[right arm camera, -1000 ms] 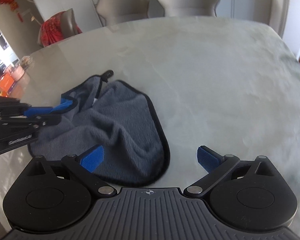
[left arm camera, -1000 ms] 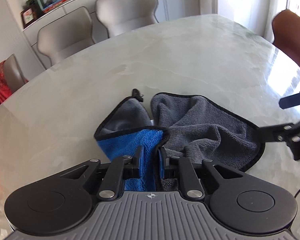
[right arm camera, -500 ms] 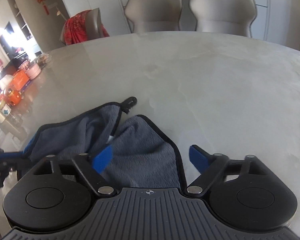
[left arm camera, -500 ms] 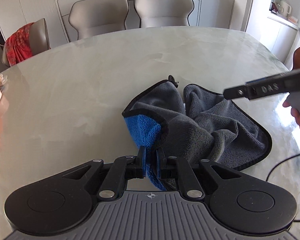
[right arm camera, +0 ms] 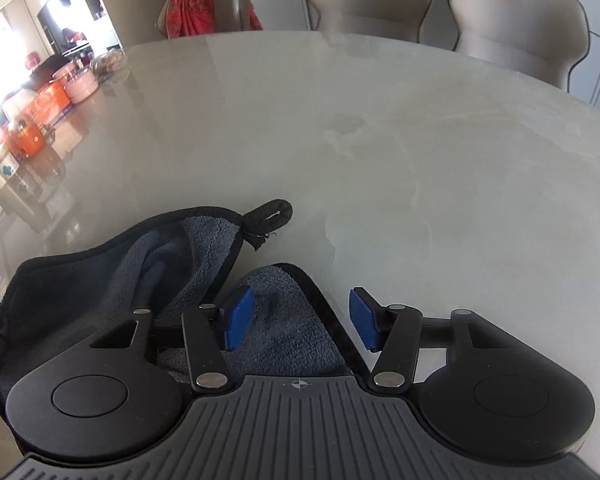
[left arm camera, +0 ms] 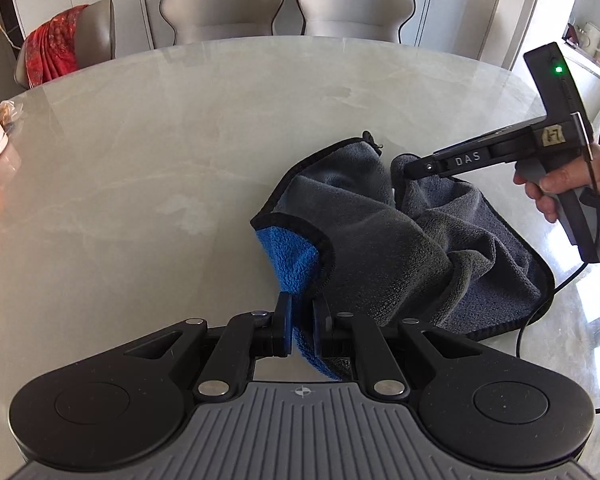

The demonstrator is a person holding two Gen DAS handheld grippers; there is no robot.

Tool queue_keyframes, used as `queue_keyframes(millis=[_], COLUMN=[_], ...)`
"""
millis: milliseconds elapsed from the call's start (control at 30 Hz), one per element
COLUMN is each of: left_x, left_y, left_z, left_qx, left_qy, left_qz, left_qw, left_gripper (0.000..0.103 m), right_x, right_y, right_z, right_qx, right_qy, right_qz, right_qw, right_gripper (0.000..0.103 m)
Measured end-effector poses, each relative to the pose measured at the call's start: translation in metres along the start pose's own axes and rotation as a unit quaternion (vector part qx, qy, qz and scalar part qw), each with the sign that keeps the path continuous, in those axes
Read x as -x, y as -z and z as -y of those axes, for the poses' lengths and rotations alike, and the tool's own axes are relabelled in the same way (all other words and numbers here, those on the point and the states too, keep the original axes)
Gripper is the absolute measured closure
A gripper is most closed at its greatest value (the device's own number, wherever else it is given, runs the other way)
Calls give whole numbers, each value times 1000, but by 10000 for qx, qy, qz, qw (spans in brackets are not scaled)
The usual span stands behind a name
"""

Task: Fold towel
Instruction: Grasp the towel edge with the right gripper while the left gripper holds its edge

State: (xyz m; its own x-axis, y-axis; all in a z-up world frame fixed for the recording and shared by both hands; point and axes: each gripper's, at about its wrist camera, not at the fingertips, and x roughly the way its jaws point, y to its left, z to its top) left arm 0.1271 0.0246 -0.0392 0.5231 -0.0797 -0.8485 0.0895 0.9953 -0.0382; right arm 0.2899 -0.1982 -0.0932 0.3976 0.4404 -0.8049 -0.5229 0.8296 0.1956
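A grey towel [left arm camera: 384,240] with black trim and a blue underside lies crumpled on the marble table [left arm camera: 160,140]. My left gripper [left arm camera: 300,322] is shut on the towel's near blue corner, held just above the table. My right gripper [right arm camera: 298,316] is open, its blue pads straddling the towel's far rounded corner [right arm camera: 292,312], beside the black hanging loop [right arm camera: 270,216]. In the left wrist view the right gripper [left arm camera: 414,168] reaches in from the right onto that far corner.
Two grey chairs [left arm camera: 292,4] stand behind the table, a third with a red cloth [left arm camera: 52,54] at the left. Jars and orange containers [right arm camera: 40,112] crowd the table's left end. A black cable [left arm camera: 540,304] runs by the towel's right edge.
My right gripper has moved forward over the towel to its far corner by the loop, jaws narrowing but still open. My left gripper stays shut on the blue corner and has shifted left.
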Motion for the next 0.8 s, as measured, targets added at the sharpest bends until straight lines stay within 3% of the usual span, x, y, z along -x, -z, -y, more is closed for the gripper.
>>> queue_keyframes(millis=[33,133,167,333,633,800], left_x=[-1,-2,-3,-3,10,21], left_y=[0,-1,-2,-2,8,30], left_z=[-1,-2,-2,-3,1,7], left_qx=[13,32,36,56,52,-197], left_qy=[13,32,38,48,178,155], left_qz=[-6,-9,-13,-32,-146,-484], left_qw=[10000,10000,10000,10000,9997,9985], left_gripper=[94,94,94,94,94,94], right_x=[-1,-1,-1,30,126,156], right_y=[0,-1,-1,18,62,99], right_z=[-2,-6,-7,-6,24,29], right_qx=[68,202,217,162,-568,-881], right_qy=[-1,-221,-292,-284,708,1118], right_qz=[9,-71,-97,37,407,105], right_qw=[10000,9995,9993,9995,9950,9898], right_gripper=[50,85,91,93,94,93])
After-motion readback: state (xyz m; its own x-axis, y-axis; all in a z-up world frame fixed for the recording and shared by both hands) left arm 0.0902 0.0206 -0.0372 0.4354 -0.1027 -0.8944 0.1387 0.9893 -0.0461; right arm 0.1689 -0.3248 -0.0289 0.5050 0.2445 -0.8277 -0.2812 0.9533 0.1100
